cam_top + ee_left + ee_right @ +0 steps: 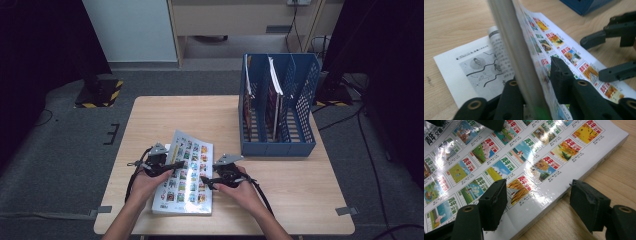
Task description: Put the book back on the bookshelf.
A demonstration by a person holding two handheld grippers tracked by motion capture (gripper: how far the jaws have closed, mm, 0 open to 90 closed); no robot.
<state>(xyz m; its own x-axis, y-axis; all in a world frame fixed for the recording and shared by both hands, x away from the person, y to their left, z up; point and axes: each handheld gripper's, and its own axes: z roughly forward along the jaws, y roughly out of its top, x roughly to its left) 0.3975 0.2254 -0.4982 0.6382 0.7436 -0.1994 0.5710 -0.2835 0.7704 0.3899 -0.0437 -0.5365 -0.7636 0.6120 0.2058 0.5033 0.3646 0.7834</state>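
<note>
While the left gripper (167,166) pinches the magazine (187,175) cover, the right gripper's (212,181) jaws gape over its edge.

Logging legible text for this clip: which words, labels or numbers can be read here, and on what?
"青年文摘": repeated beside each small picture on the glossy magazine cover.
Small captions next to those pictures: too small to read.
Inner page with line drawings, lifted cover above it: print too blurred to read.
Blue file rack and the magazines standing in it: no readable text.
</note>
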